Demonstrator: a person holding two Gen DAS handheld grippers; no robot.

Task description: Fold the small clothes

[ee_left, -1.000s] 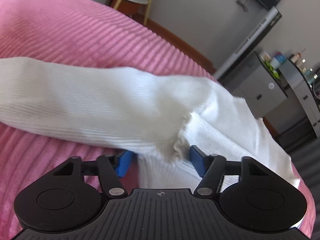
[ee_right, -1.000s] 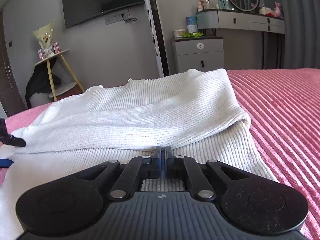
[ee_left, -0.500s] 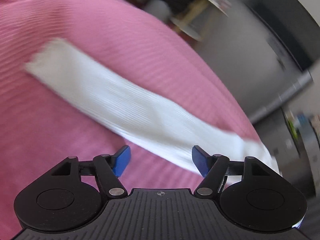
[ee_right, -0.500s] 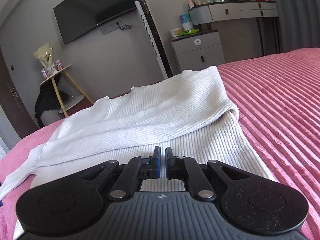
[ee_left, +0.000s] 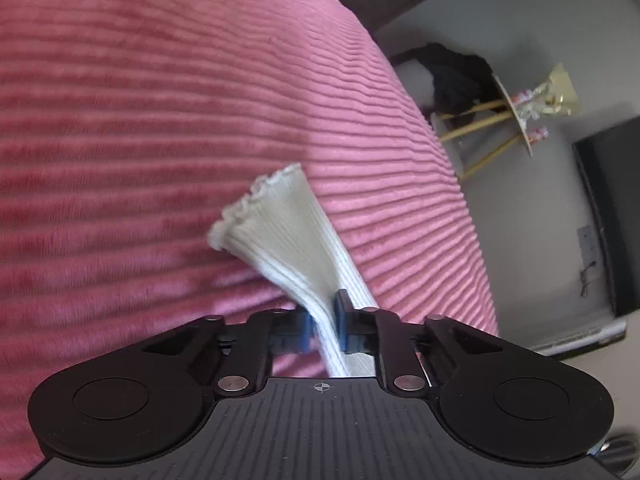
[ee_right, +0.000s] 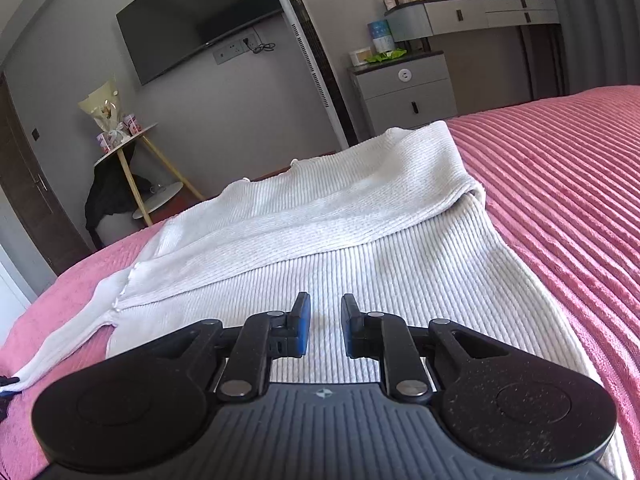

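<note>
Left gripper clamping sleeve, cuff outward

White ribbed-knit sweater spread flat on pink corduroy bedspread, one sleeve folded across the body. Other sleeve stretched out sideways, bunched near its frilled cuff, cuff end lying on the bedspread.

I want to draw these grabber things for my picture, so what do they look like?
Both look alike. The left gripper and right gripper each have a black ribbed plate with a tiny cross-in-circle mark, two big round black lobes at the sides, and black arms with silver rivets. The fingers end in bright blue pads. The right one looks dusty and speckled. No cables, hands or sleeves show.
</note>
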